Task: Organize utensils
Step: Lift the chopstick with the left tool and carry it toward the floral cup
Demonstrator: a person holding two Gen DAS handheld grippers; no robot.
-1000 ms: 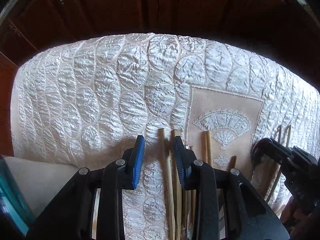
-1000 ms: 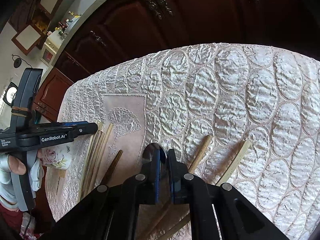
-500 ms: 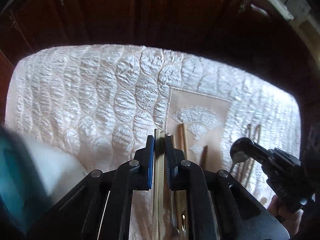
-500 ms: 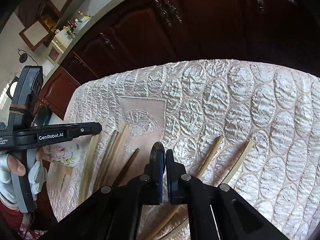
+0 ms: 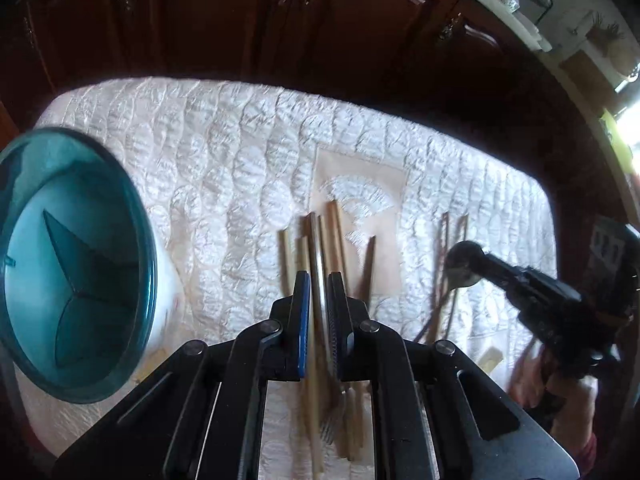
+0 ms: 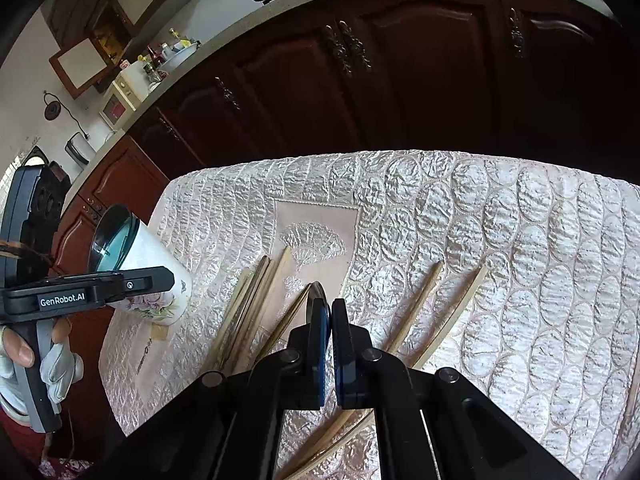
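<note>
2 tools grip: left tool point(image 5: 319, 280) pinches a fork point(image 5: 320, 280), right tool point(image 6: 331, 312) a spoon point(image 6: 316, 289).

Daylight glares off the quilted tablecloth point(image 5: 240, 160); cabinets point(image 6: 400, 80) sit dim, fisheye edges bend and blacken.

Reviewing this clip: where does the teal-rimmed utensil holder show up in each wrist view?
Left wrist: utensil holder fills the left edge, mouth toward the camera.
Right wrist: utensil holder at left, behind the left gripper.
Shared landmark: the fan-embroidered panel on the tablecloth.
</note>
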